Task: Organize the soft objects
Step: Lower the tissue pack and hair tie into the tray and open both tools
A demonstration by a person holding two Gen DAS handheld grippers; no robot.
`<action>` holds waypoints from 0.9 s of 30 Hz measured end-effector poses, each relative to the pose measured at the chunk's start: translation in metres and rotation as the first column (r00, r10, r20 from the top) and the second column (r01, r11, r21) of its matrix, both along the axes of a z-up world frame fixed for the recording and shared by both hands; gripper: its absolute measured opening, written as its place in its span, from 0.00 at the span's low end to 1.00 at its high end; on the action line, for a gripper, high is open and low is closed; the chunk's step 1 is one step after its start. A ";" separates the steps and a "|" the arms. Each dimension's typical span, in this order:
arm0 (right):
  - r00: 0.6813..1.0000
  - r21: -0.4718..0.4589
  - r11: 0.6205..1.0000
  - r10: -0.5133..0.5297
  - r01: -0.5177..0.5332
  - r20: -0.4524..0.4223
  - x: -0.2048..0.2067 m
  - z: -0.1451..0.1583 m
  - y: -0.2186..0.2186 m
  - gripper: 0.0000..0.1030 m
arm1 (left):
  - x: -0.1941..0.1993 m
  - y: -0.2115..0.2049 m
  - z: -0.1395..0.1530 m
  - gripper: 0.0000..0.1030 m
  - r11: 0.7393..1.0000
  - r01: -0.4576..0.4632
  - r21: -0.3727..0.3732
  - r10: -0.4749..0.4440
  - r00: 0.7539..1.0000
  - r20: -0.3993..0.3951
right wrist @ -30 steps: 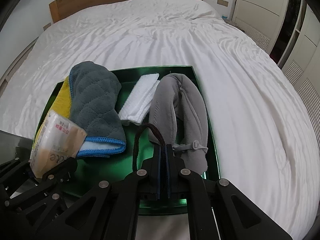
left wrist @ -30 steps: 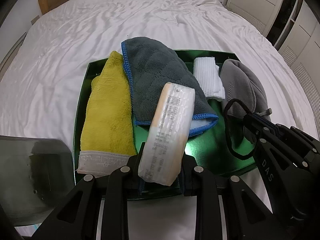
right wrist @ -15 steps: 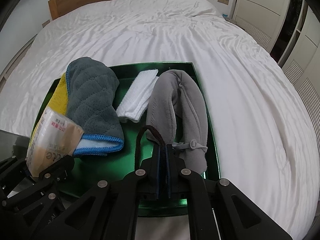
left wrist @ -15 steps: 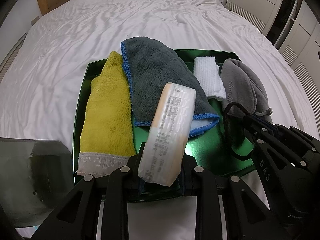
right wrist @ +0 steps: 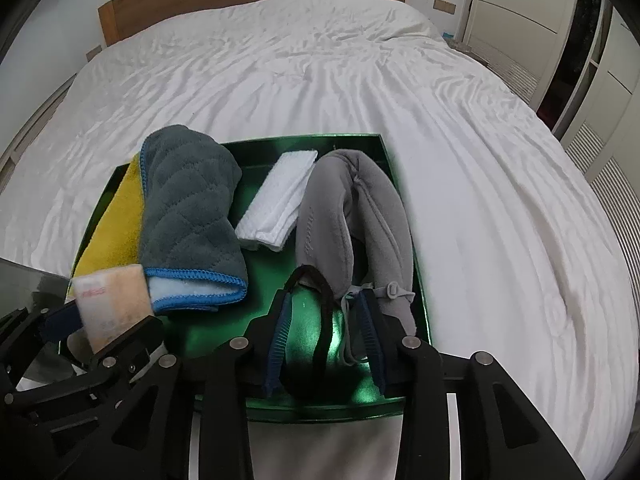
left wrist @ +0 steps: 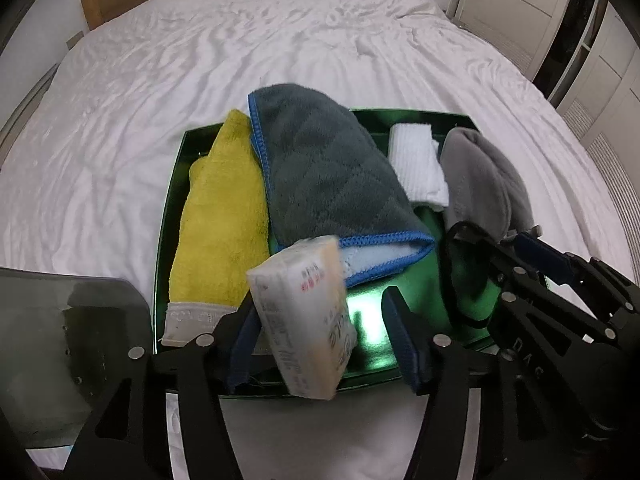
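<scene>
- The green tray (right wrist: 384, 168) on the bed (right wrist: 480, 160) holds a yellow towel (left wrist: 224, 216), a grey cloth (left wrist: 328, 176), a white cloth (right wrist: 280, 200) and a grey pillow (right wrist: 332, 216).
- Left gripper (left wrist: 320, 332): jaws wide apart; the tissue pack (left wrist: 304, 320) sits blurred between them, against the left finger, long axis tilted towards the camera.
- Right gripper (right wrist: 326, 344): jaws apart, a black strap (right wrist: 320, 312) looping between them over the tray's near end.

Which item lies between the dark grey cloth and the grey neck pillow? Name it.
A folded white cloth lies between the dark grey cloth and the grey neck pillow, on the green tray; the right wrist view shows it best.
</scene>
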State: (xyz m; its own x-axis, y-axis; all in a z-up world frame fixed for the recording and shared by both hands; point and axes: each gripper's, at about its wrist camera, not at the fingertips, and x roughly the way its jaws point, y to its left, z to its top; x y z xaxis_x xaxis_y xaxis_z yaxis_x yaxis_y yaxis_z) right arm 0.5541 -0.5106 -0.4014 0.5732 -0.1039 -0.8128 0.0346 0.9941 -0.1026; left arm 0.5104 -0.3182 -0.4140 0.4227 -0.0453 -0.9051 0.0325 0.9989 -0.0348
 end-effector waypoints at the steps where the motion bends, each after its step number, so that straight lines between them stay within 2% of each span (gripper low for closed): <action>1: 1.000 -0.003 1.000 0.000 0.000 0.004 -0.001 0.002 0.000 0.35 | 0.000 0.000 0.002 0.55 1.000 -0.003 0.005 0.003 1.000 0.006; 5: 1.000 -0.008 1.000 -0.008 0.008 0.016 -0.005 0.009 0.001 0.43 | -0.003 0.002 0.009 0.56 1.000 -0.010 0.005 0.010 1.000 0.017; 27: 0.997 -0.063 0.998 0.001 0.005 0.080 -0.036 0.055 0.021 0.55 | -0.028 0.012 0.041 0.57 0.999 -0.032 -0.011 0.032 0.998 0.063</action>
